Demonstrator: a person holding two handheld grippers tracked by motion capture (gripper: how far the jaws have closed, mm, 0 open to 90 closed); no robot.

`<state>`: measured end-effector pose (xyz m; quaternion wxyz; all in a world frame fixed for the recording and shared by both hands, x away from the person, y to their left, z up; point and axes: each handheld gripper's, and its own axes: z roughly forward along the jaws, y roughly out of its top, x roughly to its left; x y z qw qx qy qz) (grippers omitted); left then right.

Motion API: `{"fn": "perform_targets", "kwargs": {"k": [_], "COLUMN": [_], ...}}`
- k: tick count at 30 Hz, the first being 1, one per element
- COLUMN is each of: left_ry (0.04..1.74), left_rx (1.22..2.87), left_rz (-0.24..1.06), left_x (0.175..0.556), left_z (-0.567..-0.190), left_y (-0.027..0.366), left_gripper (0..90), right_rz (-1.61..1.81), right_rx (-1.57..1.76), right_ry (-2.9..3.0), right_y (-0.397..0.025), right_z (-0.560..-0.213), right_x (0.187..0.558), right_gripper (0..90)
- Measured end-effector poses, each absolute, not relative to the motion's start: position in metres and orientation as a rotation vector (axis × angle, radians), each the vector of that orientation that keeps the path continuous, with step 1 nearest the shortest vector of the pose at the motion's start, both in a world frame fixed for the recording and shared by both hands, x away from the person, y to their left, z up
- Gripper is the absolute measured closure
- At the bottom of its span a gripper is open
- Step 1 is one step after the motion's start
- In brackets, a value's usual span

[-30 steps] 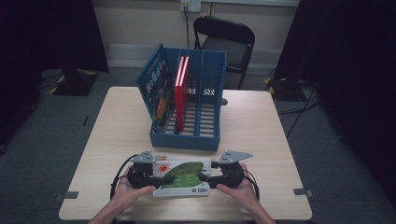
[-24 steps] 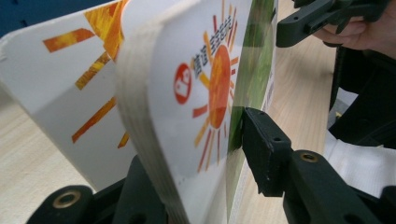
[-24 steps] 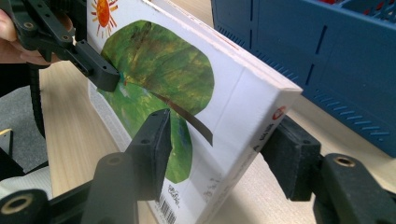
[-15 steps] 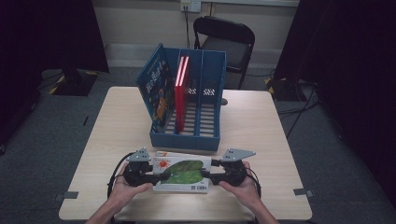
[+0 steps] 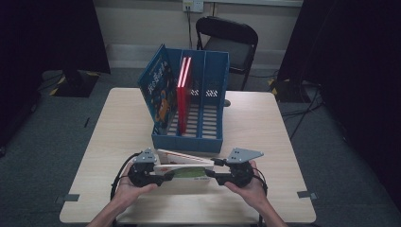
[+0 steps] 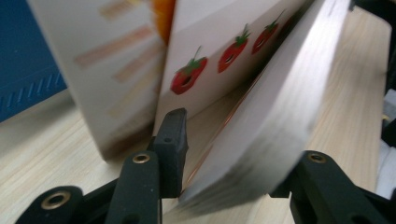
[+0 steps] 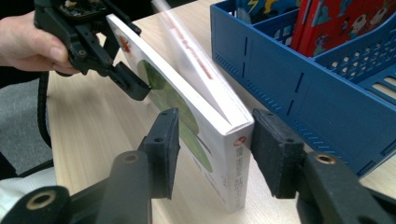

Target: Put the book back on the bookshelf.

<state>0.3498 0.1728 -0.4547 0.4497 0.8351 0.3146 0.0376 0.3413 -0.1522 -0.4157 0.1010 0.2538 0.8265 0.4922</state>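
High view first: a person stands at the near side of a pale wooden table (image 5: 265, 127) and holds a black gripper in each hand. The left gripper (image 5: 158, 174) and the right gripper (image 5: 211, 174) point at each other, and between them is a white picture book (image 5: 182, 168) with a green shape on its cover. The book is tipped up on its long edge near the front of the table, just in front of a blue file rack (image 5: 189, 135). A red book (image 5: 183, 90) stands upright in the rack, and a blue book (image 5: 158, 90) leans at the rack's left side. A black folding chair (image 5: 231, 40) stands behind the table. From the right gripper view, the right gripper (image 7: 212, 149) has one jaw on each side of the book's spine end, and the jaws sit close against it but I cannot tell if they press it. The cover has come a little way off the pages at the top. The book's bottom edge rests on the table. The left gripper (image 7: 133, 81) bites the far end of the book. From the left gripper view, one jaw sits between the cover and the pages, where red strawberries (image 6: 189, 79) are drawn, and the other jaw is outside the thick block of pages, so the left gripper (image 6: 233, 163) clamps the pages.
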Motion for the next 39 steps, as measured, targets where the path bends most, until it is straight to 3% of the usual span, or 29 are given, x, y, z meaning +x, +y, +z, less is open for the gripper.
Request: {"fn": "perform_targets", "kwargs": {"k": [25,39], "left_ry": [0.858,0.962], "left_rx": [2.029,1.975], "left_rz": [0.083,0.144], "left_x": [0.350,0.347], "left_z": [-0.460,-0.450], "left_y": [0.188,0.218], "left_gripper": [54.2,31.7], "right_rz": [1.426,1.452], "right_rx": [0.674,0.652], "right_ry": [2.527,2.514], "right_y": [-0.123,-0.124], "right_z": [-0.431,-0.431], "right_x": [0.364,0.362], "right_gripper": [51.6,48.3]}}
